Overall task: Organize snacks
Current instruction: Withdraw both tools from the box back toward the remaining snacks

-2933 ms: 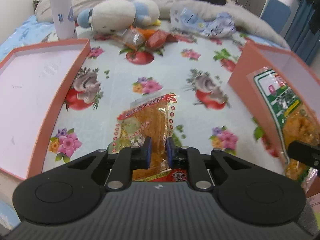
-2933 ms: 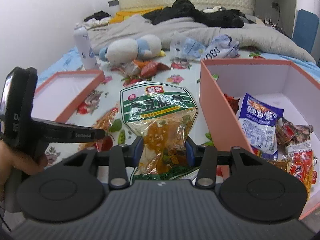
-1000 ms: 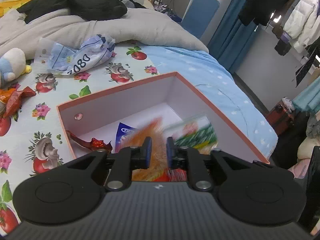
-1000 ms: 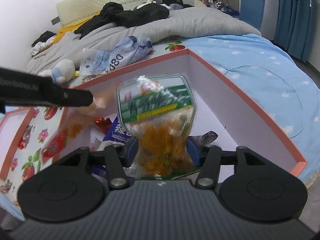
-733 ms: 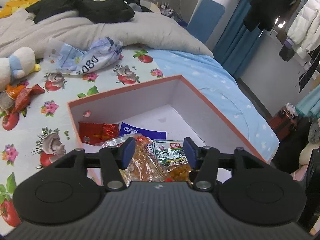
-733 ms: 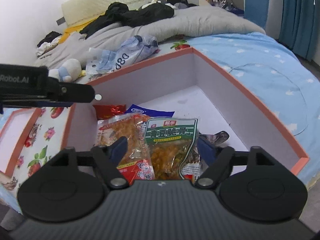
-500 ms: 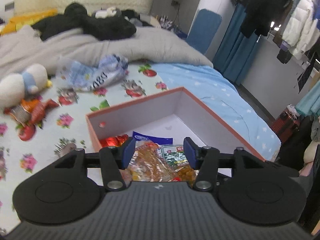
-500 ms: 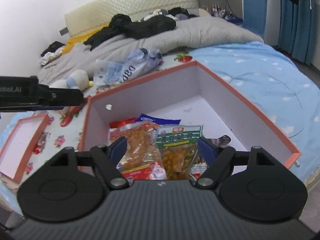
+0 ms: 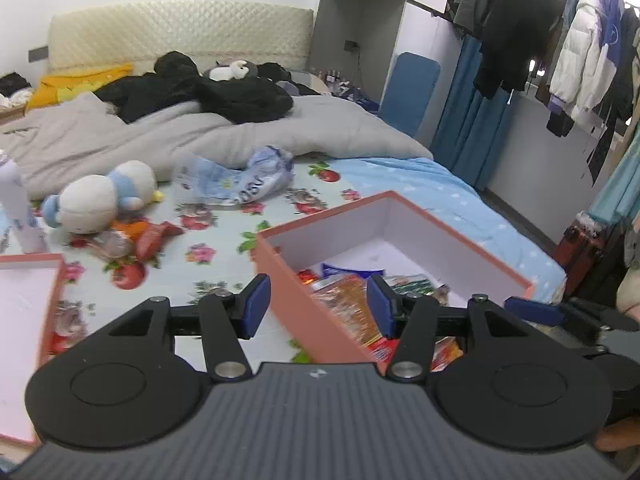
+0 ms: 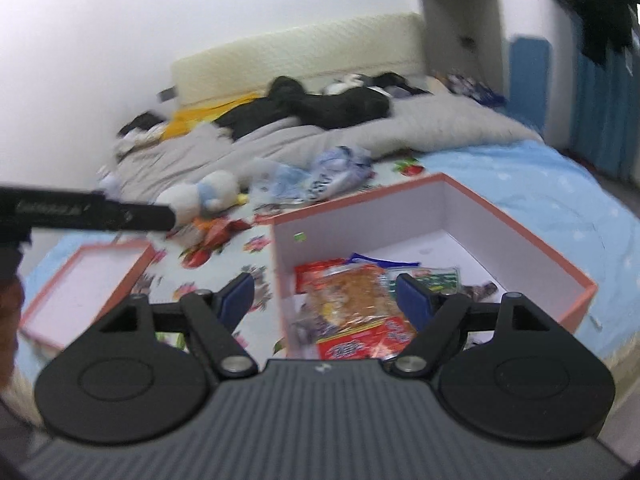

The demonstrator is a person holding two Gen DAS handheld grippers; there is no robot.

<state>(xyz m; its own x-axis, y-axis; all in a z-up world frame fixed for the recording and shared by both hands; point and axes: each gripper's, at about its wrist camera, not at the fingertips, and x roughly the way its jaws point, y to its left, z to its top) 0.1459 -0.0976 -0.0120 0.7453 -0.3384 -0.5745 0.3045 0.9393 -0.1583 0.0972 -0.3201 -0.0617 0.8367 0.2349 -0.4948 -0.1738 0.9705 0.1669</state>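
An orange box [image 9: 304, 300] with white inside stands on the flowered bedsheet; it also shows in the right wrist view [image 10: 520, 228]. In it lie an orange snack bag [image 10: 352, 292], a green snack bag [image 10: 438, 278] and other packets. My left gripper [image 9: 318, 306] is open and empty, raised above the box's near left wall. My right gripper [image 10: 326, 298] is open and empty, raised above the box. More snack packets [image 9: 140, 238] lie on the sheet by a plush toy [image 9: 100, 200].
The box lid [image 10: 86, 280] lies open side up at the left. A white bottle [image 9: 16, 204] stands behind it. A crumpled plastic bag [image 9: 240, 180], a grey blanket and dark clothes lie farther back. The bed edge is right of the box.
Both grippers opened and dropped their snack bags into the box, then rose and drew back from it. The left gripper swung left.
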